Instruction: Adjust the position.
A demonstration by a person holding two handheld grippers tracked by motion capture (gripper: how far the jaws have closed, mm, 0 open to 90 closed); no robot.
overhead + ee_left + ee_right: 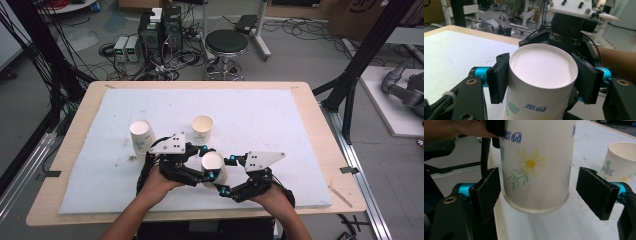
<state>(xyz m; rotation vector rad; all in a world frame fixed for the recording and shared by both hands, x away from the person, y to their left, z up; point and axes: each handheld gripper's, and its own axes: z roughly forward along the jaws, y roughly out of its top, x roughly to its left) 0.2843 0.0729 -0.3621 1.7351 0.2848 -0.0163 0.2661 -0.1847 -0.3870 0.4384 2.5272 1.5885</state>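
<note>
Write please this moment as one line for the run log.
left tongs: shut on held cup | right tongs: open around held cup, apart | other cups: on white mat

I hold a white flower cup [213,167] upside down, lifted near me. Two more cups, the left cup [141,135] and the far cup [202,128], stand farther away.

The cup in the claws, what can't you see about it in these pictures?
- Inside of the held cup: left gripper view shows a flat white top, so its opening or base cannot be told.
- Its upper part: cut off by the top edge in the right gripper view.
- Blue print: too small and upside down in the left gripper view.
- Whether the right claw touches it: gaps show on both sides, but the contact is uncertain.
- Left cup: lower part hidden by the left claw.
</note>
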